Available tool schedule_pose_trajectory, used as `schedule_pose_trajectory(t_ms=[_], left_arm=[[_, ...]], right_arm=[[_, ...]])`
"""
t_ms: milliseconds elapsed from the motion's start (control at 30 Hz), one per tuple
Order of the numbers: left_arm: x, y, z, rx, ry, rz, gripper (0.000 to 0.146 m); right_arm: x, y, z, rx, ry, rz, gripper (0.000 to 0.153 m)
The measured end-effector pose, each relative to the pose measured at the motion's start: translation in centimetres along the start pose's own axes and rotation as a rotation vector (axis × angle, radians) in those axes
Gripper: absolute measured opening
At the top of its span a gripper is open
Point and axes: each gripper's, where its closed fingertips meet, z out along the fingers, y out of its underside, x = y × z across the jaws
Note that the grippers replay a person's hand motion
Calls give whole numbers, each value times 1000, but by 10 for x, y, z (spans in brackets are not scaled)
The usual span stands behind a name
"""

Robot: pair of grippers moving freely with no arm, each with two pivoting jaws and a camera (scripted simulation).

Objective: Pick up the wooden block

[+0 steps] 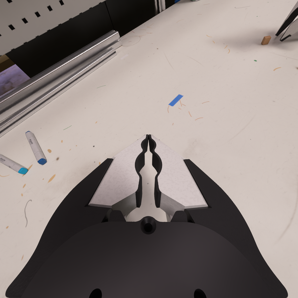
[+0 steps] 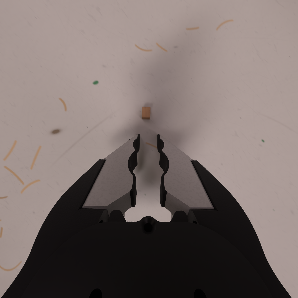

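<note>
The wooden block is a small tan piece lying on the white table, just ahead of my right gripper. The right gripper is open and empty, its fingertips short of the block and apart from it, pointing down at the table. The block also shows in the left wrist view at the far upper right, with the right gripper beside it. My left gripper is shut and empty, far from the block, over the middle of the table.
Aluminium bars lie along the table's left back edge by a black panel. Two white markers with blue caps lie at the left. A strip of blue tape is stuck mid-table. Orange pen marks dot the surface.
</note>
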Motion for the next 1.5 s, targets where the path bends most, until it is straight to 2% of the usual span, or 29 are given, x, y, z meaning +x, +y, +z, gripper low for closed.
schedule_pose_trajectory(t_ms=[100, 167, 267, 433, 467, 533, 567, 700, 867, 967, 1100, 1267, 1500], left_arm=[[2, 2, 0, 0, 11, -10, 0], [4, 4, 2, 0, 17, -11, 0], [9, 4, 5, 0, 32, -10, 0], [16, 4, 6, 9, 47, -9, 0], [18, 4, 5, 10, 49, -10, 0], [20, 5, 4, 12, 52, -12, 0], [22, 6, 3, 13, 56, -14, 0], [34, 0, 2, 33, 89, -15, 0], [68, -22, 12, 83, 207, 0, 0], [89, -37, 18, 105, 264, 41, 0], [109, -49, 22, 123, 316, 80, 0], [125, -53, 25, 132, 357, 92, 0], [152, -61, 28, 153, 465, 53, 9]], right_arm=[[11, 8, -9, -49, 52, -3, 22], [15, 5, -14, -45, 68, -6, 37], [7, -11, -15, 0, 38, -19, 42], [-2, -22, 10, -41, 15, 1, 33], [-2, -23, 12, -38, -1, 17, 29], [-4, -24, 14, -45, -21, 23, 9], [-6, -25, 14, -37, -25, -1, 9], [-34, -47, 5, 131, -51, -203, 9], [-104, -94, -27, 516, -118, -467, 9], [-139, -111, -45, 652, -129, -580, 9], [-164, -123, -61, 735, -166, -627, 9], [-180, -129, -67, 765, -203, -644, 9], [-208, -139, -47, 742, -262, -627, 9]])
